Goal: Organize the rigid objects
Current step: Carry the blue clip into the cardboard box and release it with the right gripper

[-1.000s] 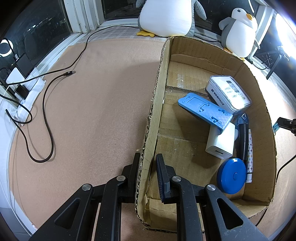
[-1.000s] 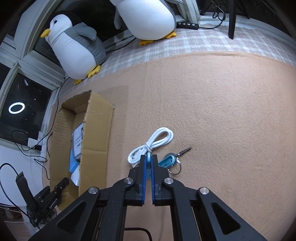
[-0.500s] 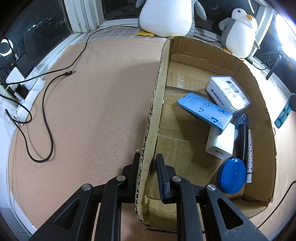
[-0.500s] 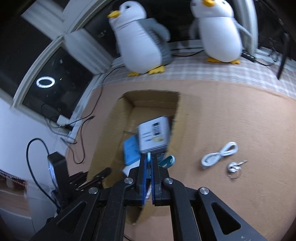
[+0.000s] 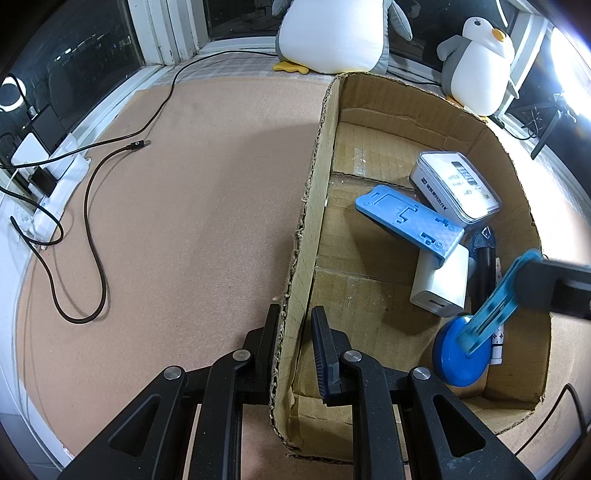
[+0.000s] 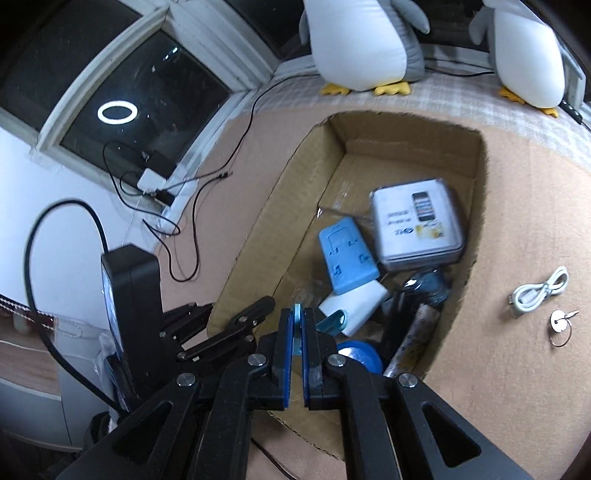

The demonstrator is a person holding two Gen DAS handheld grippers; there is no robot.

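An open cardboard box [image 5: 317,184] [image 6: 258,229] stands on the carpet. My left gripper [image 5: 295,314] is shut on its near side wall, one finger outside and one inside. In the box lie a white phone case box [image 5: 456,186] [image 6: 415,221], a blue plastic stand [image 5: 410,221] [image 6: 347,258], a white charger [image 5: 441,284] [image 6: 354,302], a blue round disc [image 5: 458,354] [image 6: 360,356] and a dark tool [image 5: 484,258]. My right gripper [image 6: 297,314] [image 5: 532,277] is shut on a flat teal clip [image 5: 495,306] [image 6: 332,319], which hangs over the box above the disc.
A coiled white cable [image 6: 541,290] and a key on a ring [image 6: 561,323] lie on the carpet right of the box. A black cable [image 5: 92,229] loops on the carpet to the left, near a power strip [image 5: 48,177]. Two plush penguins [image 5: 332,33] [image 5: 476,59] sit behind the box.
My right gripper has carried the teal clip from the carpet beside the white cable to over the box, and now shows in the left wrist view. The left gripper has not moved.
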